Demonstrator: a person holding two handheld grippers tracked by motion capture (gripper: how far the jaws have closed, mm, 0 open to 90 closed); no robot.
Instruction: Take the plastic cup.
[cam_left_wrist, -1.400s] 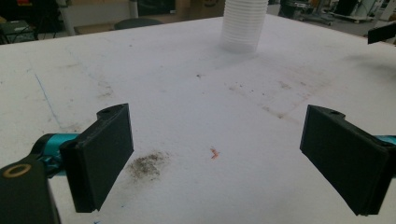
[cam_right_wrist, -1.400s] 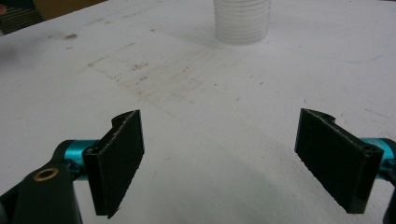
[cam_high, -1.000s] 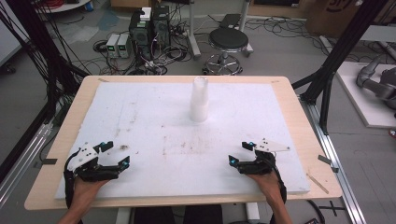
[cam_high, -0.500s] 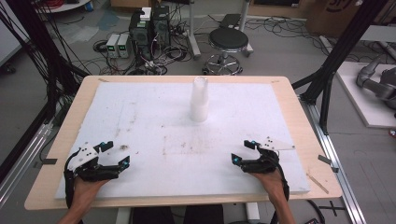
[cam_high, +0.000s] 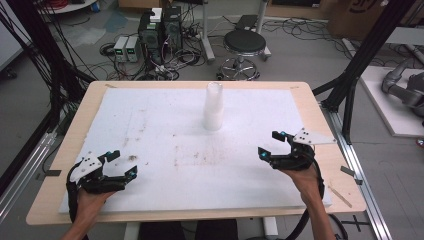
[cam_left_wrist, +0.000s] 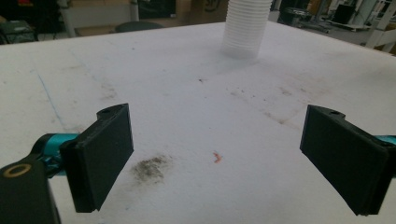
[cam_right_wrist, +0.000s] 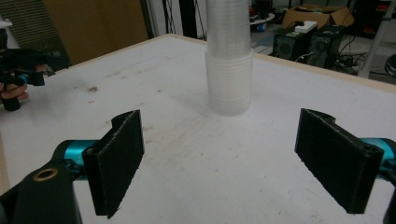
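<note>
While both claws stand released w/ nothing between the jaws, the stack of clear plastic cups (cam_high: 214, 107) sits upright on the white worktop (cam_high: 150, 125), untouched. Right claw (cam_high: 274, 145) is clear above the surface, aimed at the stack, which lies ahead of it, well apart. Left claw (cam_high: 120, 165) rests low at the near edge; stack far ahead and to its right. Judgement: step in hand is approach for pickup. Recommend: bring right claw in level, centre stack between jaws, close on lower cups gently, since thin walls prob. deform and a tall stack could tip. Left claw could steady the base.
</note>
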